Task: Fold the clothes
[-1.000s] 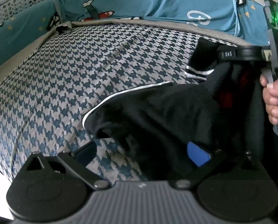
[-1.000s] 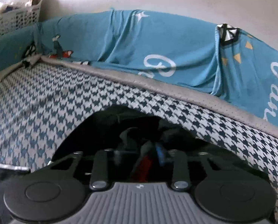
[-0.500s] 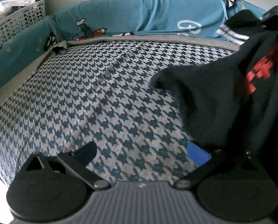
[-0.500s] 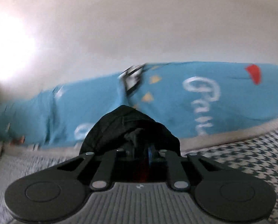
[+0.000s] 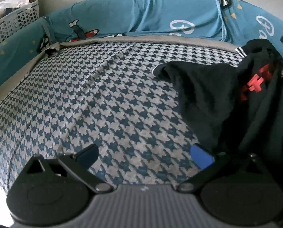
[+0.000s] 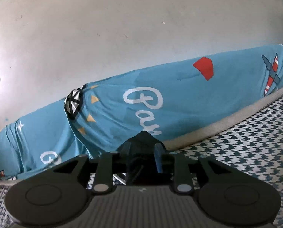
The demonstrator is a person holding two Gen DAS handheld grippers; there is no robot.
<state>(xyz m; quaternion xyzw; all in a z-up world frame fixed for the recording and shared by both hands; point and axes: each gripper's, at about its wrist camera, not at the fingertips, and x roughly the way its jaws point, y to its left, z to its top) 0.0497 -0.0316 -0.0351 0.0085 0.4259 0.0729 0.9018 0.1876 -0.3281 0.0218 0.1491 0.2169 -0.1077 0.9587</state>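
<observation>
matt black cloth garment [image 5: 213, 95] on woven houndstooth sheet [image 5: 103, 98]; perforated plastic basket [image 5: 14, 24].

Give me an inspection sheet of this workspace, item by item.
Surface: houndstooth sheet, blue and grey, with a long crease running across it.
Job's things: black garment with a red print, lifted at the right and trailing down onto the sheet.
Clutter: white perforated basket at far left, holding bags.
Claws: left claw open over the sheet, gripping nothing; right claw shut on a bunch of the black garment.
Cables: nothing seen.
Surroundings: teal printed bumper along the bed edge, a pale wall behind it.
</observation>
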